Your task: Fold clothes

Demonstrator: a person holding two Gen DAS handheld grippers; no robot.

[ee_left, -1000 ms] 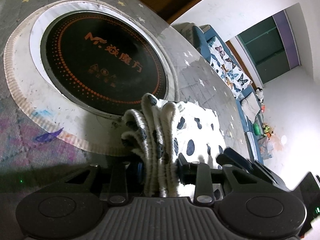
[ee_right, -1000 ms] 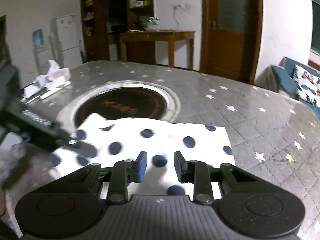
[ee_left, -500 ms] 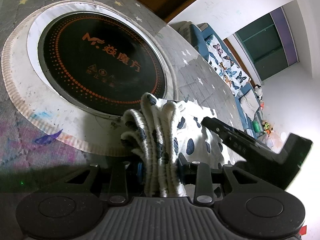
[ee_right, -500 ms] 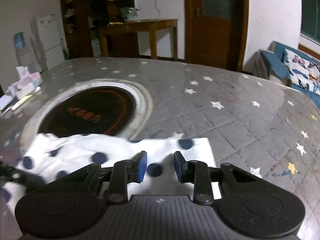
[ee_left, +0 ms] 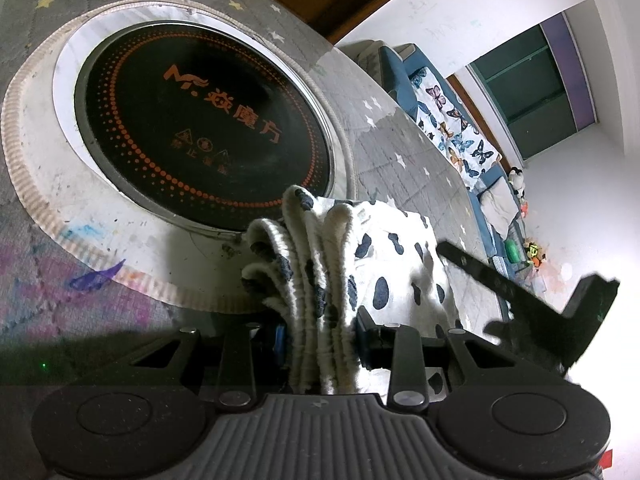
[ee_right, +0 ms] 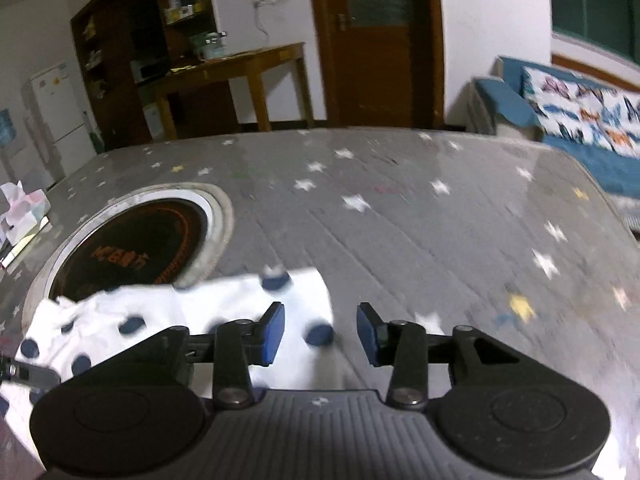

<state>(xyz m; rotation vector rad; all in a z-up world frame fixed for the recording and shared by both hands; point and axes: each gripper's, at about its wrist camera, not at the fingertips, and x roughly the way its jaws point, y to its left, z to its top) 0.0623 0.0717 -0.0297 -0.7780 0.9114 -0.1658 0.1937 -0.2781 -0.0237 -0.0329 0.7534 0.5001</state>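
While left fingers (ee_left: 320,336) pinch bunched spotted cloth (ee_left: 384,264), right fingers (ee_right: 320,330) opening, empty.

Grey star-patterned tabletop (ee_right: 420,232) with inset round black cooktop (ee_left: 200,120); spotted white garment (ee_right: 192,312) lies at its edge.
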